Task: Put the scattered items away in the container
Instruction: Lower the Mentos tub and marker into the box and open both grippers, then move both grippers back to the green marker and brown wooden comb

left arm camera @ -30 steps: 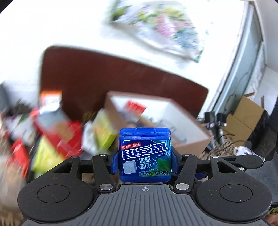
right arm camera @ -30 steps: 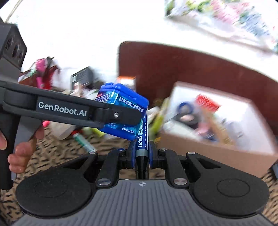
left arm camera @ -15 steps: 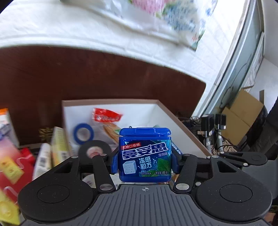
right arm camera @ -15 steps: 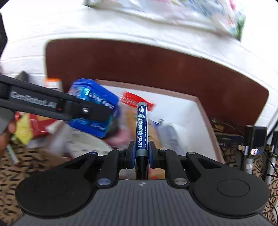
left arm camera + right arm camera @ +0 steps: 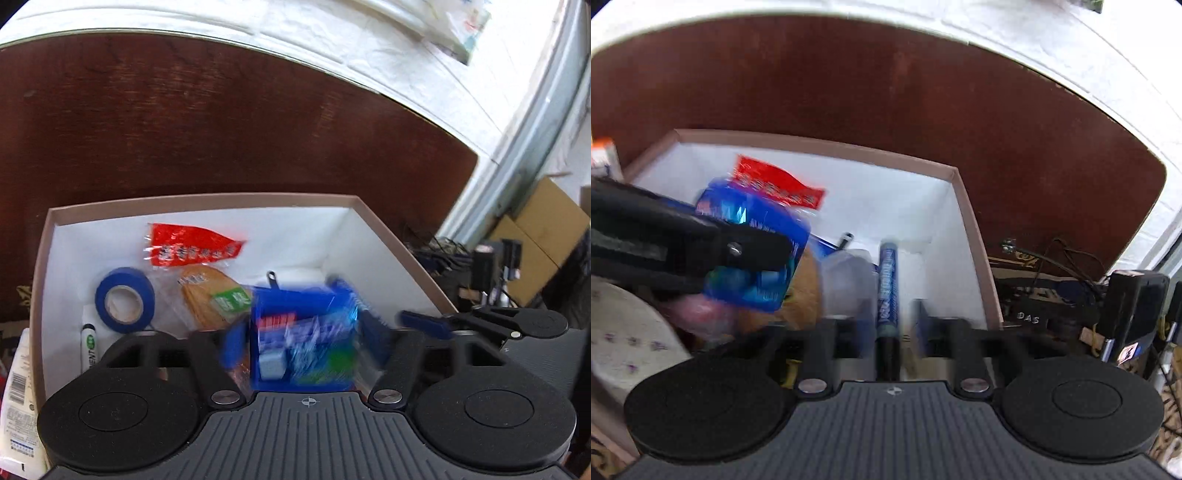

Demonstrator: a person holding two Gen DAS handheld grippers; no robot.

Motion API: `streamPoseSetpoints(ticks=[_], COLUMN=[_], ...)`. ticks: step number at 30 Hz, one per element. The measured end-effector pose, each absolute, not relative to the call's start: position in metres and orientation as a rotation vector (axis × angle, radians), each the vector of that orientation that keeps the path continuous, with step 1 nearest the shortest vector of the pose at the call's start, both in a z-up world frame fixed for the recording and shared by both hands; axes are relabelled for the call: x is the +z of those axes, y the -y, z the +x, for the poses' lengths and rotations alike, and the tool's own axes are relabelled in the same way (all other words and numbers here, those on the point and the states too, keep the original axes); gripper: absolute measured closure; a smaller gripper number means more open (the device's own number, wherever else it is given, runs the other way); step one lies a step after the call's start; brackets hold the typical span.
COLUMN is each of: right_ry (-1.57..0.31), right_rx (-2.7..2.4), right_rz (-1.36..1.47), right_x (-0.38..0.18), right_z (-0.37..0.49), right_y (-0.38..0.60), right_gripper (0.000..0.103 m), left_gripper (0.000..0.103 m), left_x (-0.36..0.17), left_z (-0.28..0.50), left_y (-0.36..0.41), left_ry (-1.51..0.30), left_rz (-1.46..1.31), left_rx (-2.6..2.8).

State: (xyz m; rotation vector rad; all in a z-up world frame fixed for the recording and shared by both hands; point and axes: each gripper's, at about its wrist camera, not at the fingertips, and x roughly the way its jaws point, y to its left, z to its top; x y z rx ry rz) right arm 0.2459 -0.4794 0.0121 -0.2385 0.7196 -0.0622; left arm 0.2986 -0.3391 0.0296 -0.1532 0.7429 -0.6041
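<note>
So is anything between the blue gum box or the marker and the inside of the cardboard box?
Nothing visible. Both sets of jaws are opening over the cardboard box. The gum box sits blurred between the left gripper pads, above a biscuit pack. The marker lies between the right gripper pads.

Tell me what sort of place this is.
Probably a lived-in room at home, maybe a bedroom: a dark wooden board like a headboard against a white wall, stacked cardboard boxes and tangled cables nearby.
</note>
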Motion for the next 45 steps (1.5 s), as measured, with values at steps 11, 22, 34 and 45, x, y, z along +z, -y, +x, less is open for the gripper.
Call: streamPoseSetpoints(ticks=[11,22,34,45], right_ry=[-0.596,-0.499,-0.446,-0.639], right_rx=[-0.060,0.031,0.228,0.415], right_rz=[-0.361,-0.321,-0.288,-0.125], right_x=[0.019,0.060,0.043,-0.028], right_z=[0.184,0.123,0.049,0.028], right_y=[0.453,0.405,0.316,0.230], right_gripper=[0.006,0.002,0.001,0.001], left_gripper=[0.000,0.000,0.000,0.000], left_x=[0.051,0.062,0.031,-0.036], left_z=[0.258,0.187,0.079,0.028], left_y=[0.305,0.264,0.153,0.036], left_ry=[-0.697,-0.673,-0.633,-0.726], left_rz=[-0.175,-0.180,-0.306,-0.327], left_rx=[-0.672,-0.691,-0.595,-0.293])
